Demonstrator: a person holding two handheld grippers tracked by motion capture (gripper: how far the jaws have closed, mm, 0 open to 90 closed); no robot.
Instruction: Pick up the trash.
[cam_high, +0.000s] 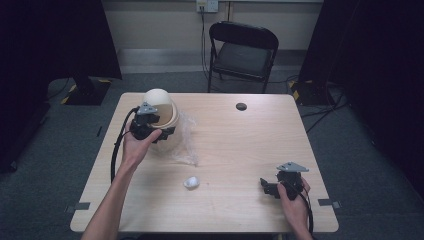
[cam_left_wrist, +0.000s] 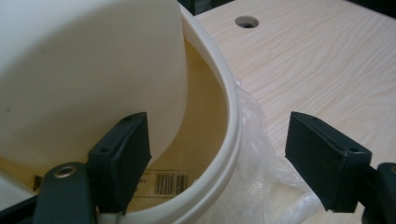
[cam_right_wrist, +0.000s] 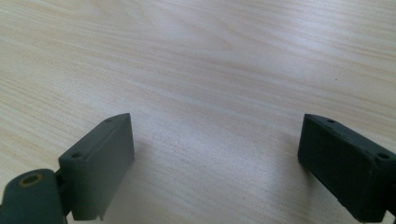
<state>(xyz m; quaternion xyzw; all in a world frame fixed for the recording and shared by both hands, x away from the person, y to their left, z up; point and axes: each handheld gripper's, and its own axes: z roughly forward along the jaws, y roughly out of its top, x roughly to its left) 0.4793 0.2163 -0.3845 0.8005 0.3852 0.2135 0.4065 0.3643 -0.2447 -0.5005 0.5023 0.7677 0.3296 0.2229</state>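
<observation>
Your left gripper (cam_left_wrist: 217, 161) has its jaws spread wide, straddling the cream bucket's rim (cam_left_wrist: 229, 121). Your right gripper (cam_right_wrist: 215, 163) hangs wide open over bare worktop (cam_right_wrist: 210, 60), holding nothing.

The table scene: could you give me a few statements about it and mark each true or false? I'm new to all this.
1. The left hand-held gripper has its jaws open astride the rim of the cream bucket. True.
2. The right hand-held gripper is shut on the small white lump. False: its jaws are open over bare table, and the lump lies apart from it.
3. Crumpled clear plastic lies beside the bucket. True.
4. The folding chair stands on the table. False: it stands on the floor beyond the far edge.
</observation>
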